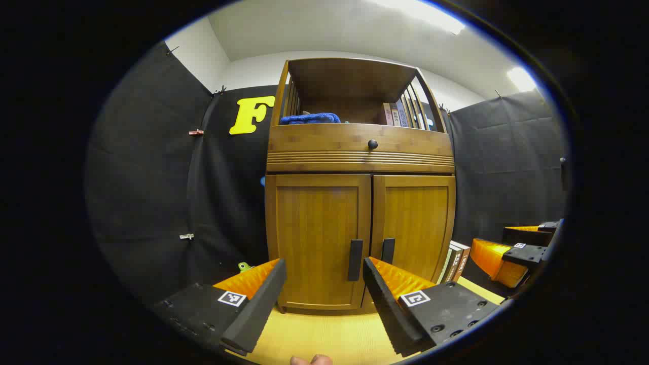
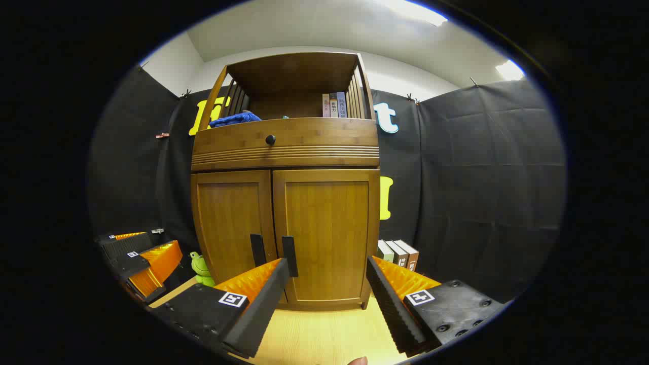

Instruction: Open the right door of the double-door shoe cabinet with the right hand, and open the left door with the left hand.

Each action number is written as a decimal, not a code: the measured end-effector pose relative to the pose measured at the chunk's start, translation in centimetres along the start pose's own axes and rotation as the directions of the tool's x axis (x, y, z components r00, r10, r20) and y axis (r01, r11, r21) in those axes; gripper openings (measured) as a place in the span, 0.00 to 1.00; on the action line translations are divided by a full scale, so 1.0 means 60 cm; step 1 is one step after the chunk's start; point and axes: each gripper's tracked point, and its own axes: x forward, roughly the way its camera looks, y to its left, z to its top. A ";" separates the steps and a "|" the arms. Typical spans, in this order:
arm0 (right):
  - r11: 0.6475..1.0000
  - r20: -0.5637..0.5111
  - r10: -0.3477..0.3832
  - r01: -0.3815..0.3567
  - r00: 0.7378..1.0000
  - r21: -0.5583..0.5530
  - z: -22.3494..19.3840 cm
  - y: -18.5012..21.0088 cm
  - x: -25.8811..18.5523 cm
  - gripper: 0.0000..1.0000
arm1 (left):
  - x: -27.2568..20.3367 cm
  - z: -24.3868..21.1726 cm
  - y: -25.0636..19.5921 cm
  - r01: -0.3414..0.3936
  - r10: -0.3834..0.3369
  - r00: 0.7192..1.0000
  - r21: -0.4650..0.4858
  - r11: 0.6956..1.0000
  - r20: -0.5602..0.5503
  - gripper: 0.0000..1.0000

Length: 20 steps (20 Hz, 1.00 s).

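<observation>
A wooden shoe cabinet (image 1: pixel 360 162) (image 2: pixel 286 152) stands ahead on a pale wooden surface, both lower doors closed. The left door (image 1: pixel 317 238) (image 2: pixel 230 223) and right door (image 1: pixel 416 223) (image 2: pixel 329 233) each carry a dark vertical handle near the middle seam: left handle (image 1: pixel 355 260) (image 2: pixel 257 249), right handle (image 1: pixel 388 250) (image 2: pixel 290 256). My left gripper (image 1: pixel 324 274) is open, a short way in front of the left door. My right gripper (image 2: pixel 327 271) is open in front of the right door. The right gripper (image 1: pixel 512 253) also appears at the right edge of the left gripper view, the left gripper (image 2: pixel 147 261) at the left of the right gripper view.
A drawer with a round dark knob (image 1: pixel 372 144) sits above the doors. The open shelf on top holds a blue cloth (image 1: pixel 310 118) and books (image 2: pixel 334 105). More books (image 2: pixel 398 253) stand right of the cabinet, a green frog toy (image 2: pixel 200 268) left of it.
</observation>
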 end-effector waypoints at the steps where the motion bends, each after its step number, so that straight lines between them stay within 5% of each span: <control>1: 1.000 -0.002 0.004 -0.004 1.000 0.001 0.000 0.005 0.000 0.98 | -0.001 0.001 -0.001 0.004 -0.004 1.000 0.000 1.000 0.000 0.95; 20: 0.999 -0.024 0.034 -0.034 0.999 -0.012 -0.011 0.051 0.018 0.98 | 0.014 -0.003 0.012 0.037 -0.038 0.999 0.020 0.999 0.005 0.95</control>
